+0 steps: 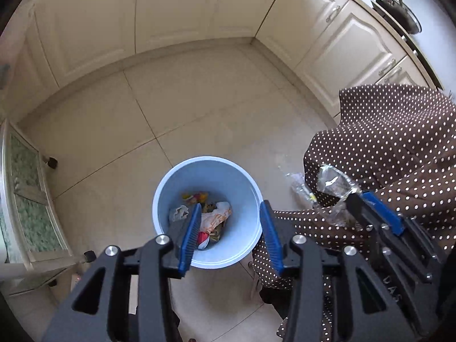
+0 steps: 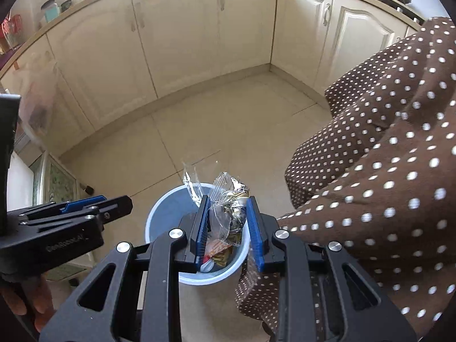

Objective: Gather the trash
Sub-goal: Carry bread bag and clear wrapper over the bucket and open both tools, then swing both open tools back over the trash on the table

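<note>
A light blue trash bin (image 1: 242,188) stands on the floor and holds several wrappers (image 1: 215,218). My left gripper (image 1: 230,213) hangs open and empty above the bin. My right gripper (image 2: 228,205) is over the bin (image 2: 159,213) with a crumpled clear plastic wrapper (image 2: 223,196) between its blue pads; the jaws stand somewhat apart and the wrapper looks loose. In the left wrist view the right gripper (image 1: 359,196) comes in from the right with the clear wrapper (image 1: 332,178) at its tips.
A brown polka-dot cloth (image 1: 384,142) hangs at the right, close to the bin. Cream kitchen cabinets (image 1: 176,11) line the back and right. A glass-fronted unit (image 1: 25,193) stands at the left. The floor is pale tile (image 1: 199,108).
</note>
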A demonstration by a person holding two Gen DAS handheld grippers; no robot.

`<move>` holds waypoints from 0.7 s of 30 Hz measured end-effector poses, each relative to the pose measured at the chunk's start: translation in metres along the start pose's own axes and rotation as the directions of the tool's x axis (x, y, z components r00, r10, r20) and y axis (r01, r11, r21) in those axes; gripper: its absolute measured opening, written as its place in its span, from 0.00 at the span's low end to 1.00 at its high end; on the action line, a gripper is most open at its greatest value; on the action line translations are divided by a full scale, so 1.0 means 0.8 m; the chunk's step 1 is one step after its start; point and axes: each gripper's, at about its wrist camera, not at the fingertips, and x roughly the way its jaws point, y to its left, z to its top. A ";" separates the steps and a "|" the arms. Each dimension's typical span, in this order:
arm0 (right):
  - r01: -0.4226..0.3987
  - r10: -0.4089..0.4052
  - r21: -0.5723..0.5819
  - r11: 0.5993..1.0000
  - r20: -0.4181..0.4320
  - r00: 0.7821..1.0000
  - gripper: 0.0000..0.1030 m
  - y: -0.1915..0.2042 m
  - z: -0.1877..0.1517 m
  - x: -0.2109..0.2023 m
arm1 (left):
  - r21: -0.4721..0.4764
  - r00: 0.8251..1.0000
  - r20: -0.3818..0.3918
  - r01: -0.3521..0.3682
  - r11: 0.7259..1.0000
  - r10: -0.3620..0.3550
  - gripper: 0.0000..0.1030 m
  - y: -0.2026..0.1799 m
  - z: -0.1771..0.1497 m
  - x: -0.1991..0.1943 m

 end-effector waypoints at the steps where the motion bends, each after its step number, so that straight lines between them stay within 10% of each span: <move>1: -0.010 0.010 0.001 1.000 -0.004 1.000 0.24 0.002 0.001 0.001 | -0.002 1.000 0.003 0.000 1.000 0.000 0.41 0.002 0.000 -0.003; 21: -0.030 0.030 0.002 1.000 0.120 0.992 0.48 0.013 0.044 -0.046 | 0.009 0.993 0.112 0.041 0.999 -0.042 0.41 -0.007 0.011 -0.081</move>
